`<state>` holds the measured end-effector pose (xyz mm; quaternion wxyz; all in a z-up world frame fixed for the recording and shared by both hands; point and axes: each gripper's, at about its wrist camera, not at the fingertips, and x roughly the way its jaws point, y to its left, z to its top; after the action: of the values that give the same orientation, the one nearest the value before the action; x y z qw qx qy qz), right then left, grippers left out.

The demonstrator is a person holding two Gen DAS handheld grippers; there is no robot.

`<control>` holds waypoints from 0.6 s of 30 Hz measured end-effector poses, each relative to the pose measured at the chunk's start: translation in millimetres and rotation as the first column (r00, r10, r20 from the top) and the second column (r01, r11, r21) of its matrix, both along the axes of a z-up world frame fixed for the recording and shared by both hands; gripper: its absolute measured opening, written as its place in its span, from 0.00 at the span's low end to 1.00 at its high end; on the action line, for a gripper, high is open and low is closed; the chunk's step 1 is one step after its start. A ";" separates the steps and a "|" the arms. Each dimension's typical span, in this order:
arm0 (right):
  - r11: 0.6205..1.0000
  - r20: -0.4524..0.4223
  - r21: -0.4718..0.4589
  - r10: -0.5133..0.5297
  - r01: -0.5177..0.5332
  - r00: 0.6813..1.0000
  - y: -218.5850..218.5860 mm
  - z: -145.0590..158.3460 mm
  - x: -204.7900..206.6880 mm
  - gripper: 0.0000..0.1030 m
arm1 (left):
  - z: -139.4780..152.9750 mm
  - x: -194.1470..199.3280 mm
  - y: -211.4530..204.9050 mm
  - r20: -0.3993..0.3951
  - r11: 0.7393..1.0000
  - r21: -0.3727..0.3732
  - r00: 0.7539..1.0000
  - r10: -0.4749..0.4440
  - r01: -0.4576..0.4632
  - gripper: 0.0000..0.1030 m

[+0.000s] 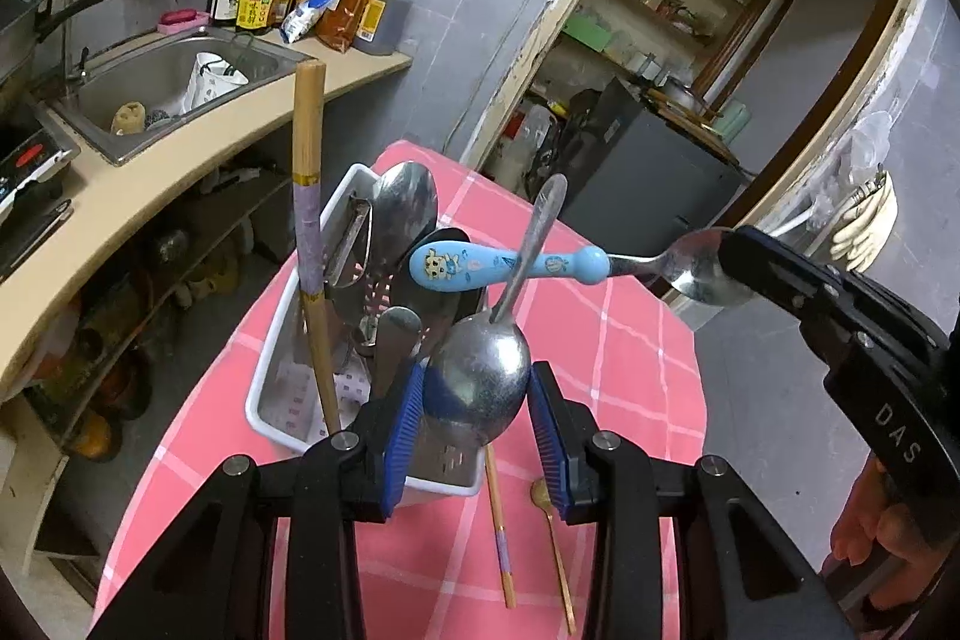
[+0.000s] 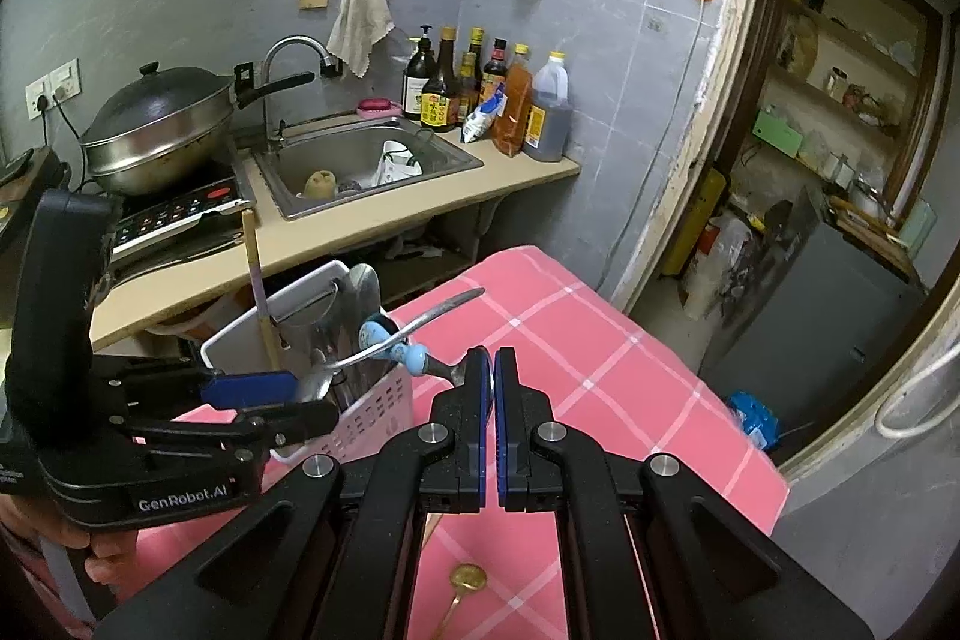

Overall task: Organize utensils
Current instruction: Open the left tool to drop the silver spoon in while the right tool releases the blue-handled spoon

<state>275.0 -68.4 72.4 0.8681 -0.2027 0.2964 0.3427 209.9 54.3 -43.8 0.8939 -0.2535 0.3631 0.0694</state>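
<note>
While most of the cutlery is already standing in the white caddy (image 1: 273, 388) at the edge of the pink checked tablecloth (image 1: 630, 370), two spoons are being held above it and a few pieces are waiting on the cloth.

The left gripper (image 1: 477, 409) is clamping the bowl of a plain metal spoon (image 1: 480, 376) between its blue pads, with the handle pointing up and away, just over the near end of the caddy. The right gripper (image 2: 493, 370) is pinching its jaws together on the bowl of a blue-handled spoon (image 1: 510, 268), holding it level so the cartoon-printed handle is reaching across over the caddy and crossing the other spoon's handle.

Inside the caddy a large ladle (image 1: 405, 202), a peeler (image 1: 354, 244), a flat metal handle (image 1: 396, 334) and a tall wooden chopstick (image 1: 309, 220) with a purple band are leaning upright.

On the cloth, close to the caddy's near wall, a second chopstick (image 1: 501, 538) and a small gold spoon (image 1: 555, 550) are lying loose.

Judging by this, the sorting looks well past halfway: both held spoons need lowering in, then the two loose pieces need collecting. A person's hand (image 1: 870, 538) is gripping the right tool.
</note>
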 end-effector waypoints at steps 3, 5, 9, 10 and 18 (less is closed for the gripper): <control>1.000 0.006 -0.001 0.011 -0.011 1.000 3.1 3.1 -0.2 0.02 | 0.0 0.4 1.3 -0.012 1.000 -0.015 1.000 -0.004 0.003 0.33; 1.000 0.008 -0.002 0.019 -0.019 1.000 5.2 4.4 0.1 0.02 | 0.7 1.0 1.8 -0.021 1.000 -0.013 1.000 -0.004 0.004 0.33; 0.999 0.007 -0.005 0.033 -0.033 0.999 9.5 4.9 -1.3 0.02 | 2.7 1.2 2.1 -0.033 1.000 -0.009 0.999 -0.005 0.005 0.33; 0.999 0.006 -0.005 0.036 -0.036 0.999 10.2 4.4 -1.1 0.02 | 3.1 1.1 1.6 -0.036 1.000 -0.006 0.999 -0.009 0.009 0.34; 0.999 0.006 -0.011 0.048 -0.048 0.999 13.7 5.3 -4.4 0.02 | 10.8 -6.2 0.2 -0.029 1.000 -0.012 0.999 -0.027 0.026 0.43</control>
<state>270.6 -54.7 77.7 0.8595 -0.2158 0.2905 0.3611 203.7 54.5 -33.0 0.8879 -0.2526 0.3799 0.0592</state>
